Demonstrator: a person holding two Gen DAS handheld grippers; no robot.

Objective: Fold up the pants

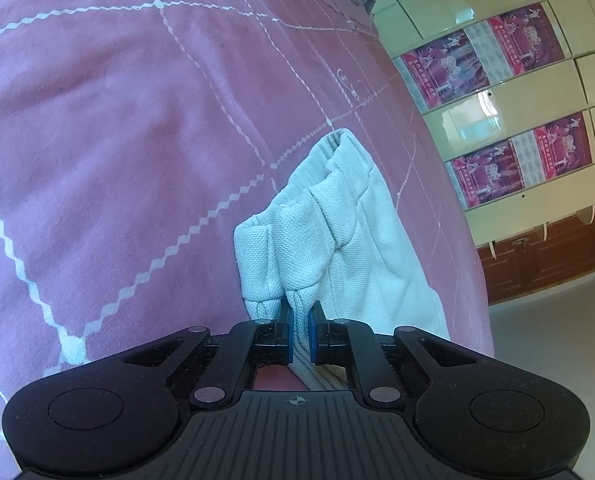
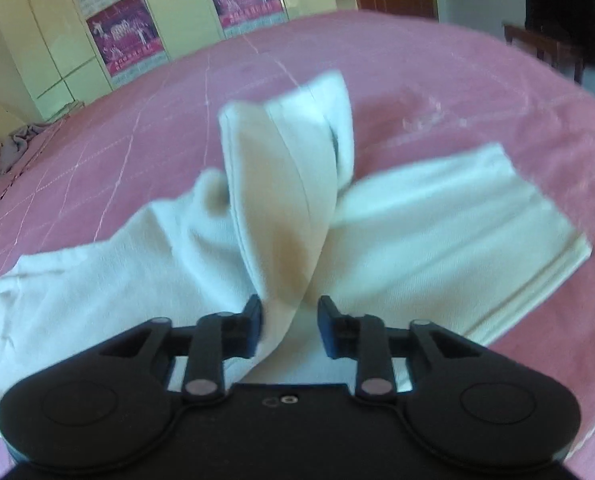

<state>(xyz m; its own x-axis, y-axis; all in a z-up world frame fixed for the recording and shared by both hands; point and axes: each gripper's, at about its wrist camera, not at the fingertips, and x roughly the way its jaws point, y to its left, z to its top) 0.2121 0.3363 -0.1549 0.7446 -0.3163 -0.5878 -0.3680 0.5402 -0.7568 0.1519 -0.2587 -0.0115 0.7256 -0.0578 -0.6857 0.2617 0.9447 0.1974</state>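
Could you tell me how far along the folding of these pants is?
Early stage. The white woven pants lie partly spread on the pink patterned bedspread. The left gripper pinches bunched fabric; the right gripper is open around a raised fold. No neat fold is laid yet.

At the bottom centre the right gripper (image 2: 289, 322) stands with jaws apart around a raised fold of the white pants (image 2: 437, 220). The pants spread left and right across the pink bed (image 2: 477, 80). Cabinets (image 2: 49, 40) fill the upper left.
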